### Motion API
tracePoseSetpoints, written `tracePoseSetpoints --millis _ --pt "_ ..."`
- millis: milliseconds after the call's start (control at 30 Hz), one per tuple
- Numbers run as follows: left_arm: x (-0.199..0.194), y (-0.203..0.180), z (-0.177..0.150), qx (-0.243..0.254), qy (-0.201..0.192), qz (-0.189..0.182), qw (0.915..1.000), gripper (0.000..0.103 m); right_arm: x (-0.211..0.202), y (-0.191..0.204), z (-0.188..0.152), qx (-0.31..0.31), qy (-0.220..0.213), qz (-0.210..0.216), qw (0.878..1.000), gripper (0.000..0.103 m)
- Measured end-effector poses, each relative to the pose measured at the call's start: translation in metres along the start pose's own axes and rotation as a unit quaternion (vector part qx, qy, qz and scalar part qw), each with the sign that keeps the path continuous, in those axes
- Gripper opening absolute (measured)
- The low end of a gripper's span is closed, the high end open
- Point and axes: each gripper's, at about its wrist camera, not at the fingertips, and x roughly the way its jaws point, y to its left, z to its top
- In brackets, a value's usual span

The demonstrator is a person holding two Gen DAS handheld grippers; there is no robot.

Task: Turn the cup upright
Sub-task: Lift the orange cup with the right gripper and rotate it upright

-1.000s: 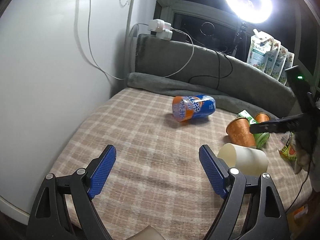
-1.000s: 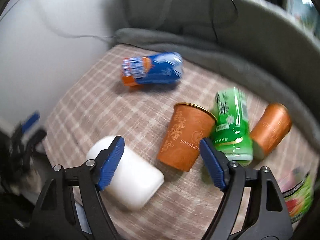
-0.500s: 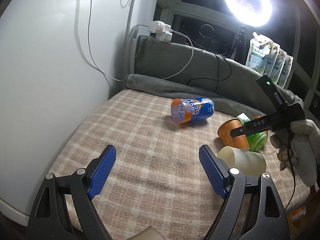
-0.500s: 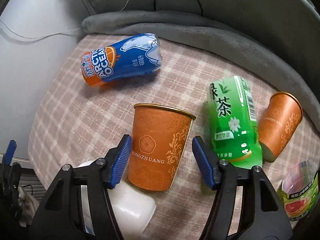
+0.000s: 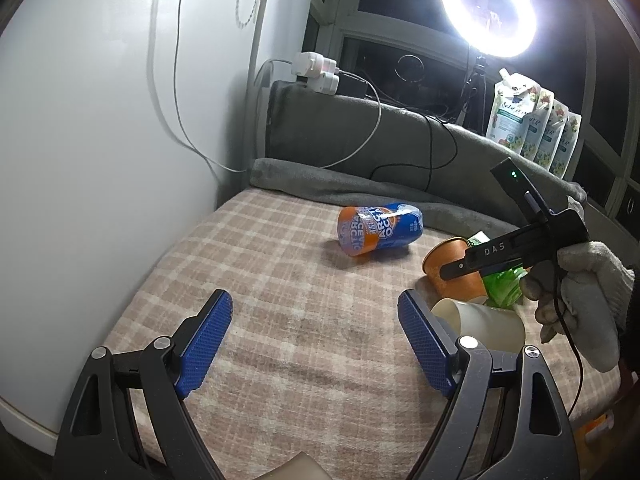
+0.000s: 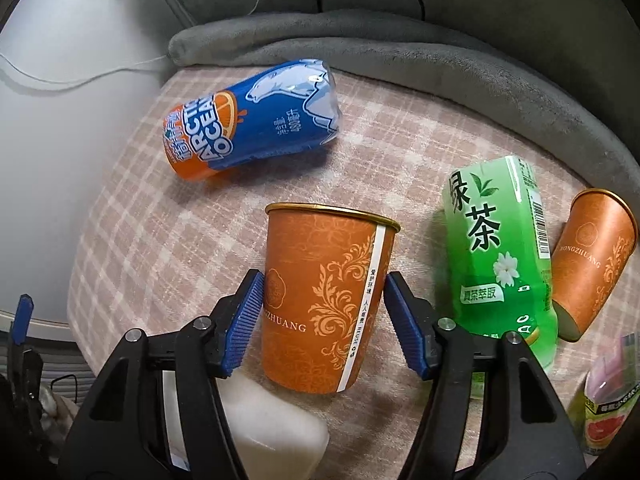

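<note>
An orange paper cup [image 6: 324, 300] with gold patterns lies on its side on the checked blanket, rim pointing away. My right gripper [image 6: 322, 316] straddles it, with a blue pad against each side of the cup. The same cup shows in the left wrist view [image 5: 454, 268], partly behind the right gripper's body. My left gripper [image 5: 316, 336] is open and empty, low over the blanket's near part. A second orange cup [image 6: 596, 264] lies on its side at the far right.
A blue and orange can [image 6: 252, 120] lies near the back left. A green tea bottle [image 6: 496, 256] lies right of the held cup. A white cup [image 5: 484, 324] lies on its side near the right gripper. A grey cushion [image 6: 400, 52] borders the back; a wall [image 5: 100, 140] stands left.
My right gripper has moved in over the orange cup and its jaws have narrowed from wide open to touching the cup's sides. The left gripper has stayed open and nearly still.
</note>
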Motion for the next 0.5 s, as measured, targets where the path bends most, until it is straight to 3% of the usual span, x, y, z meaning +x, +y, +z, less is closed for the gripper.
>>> tracePoseSetpoints --millis 300,500 --pt "-0.002 -0.009 0.004 0.011 -0.001 -0.004 0.9999 0.085 -0.054 -0.007 -0.013 0.004 -0.065 0.024 0.998 0.063" --pt "-0.003 -0.039 0.009 0.03 0.01 -0.055 0.998 0.085 -0.103 -0.021 -0.061 0.013 -0.087 0.044 0.995 0.064"
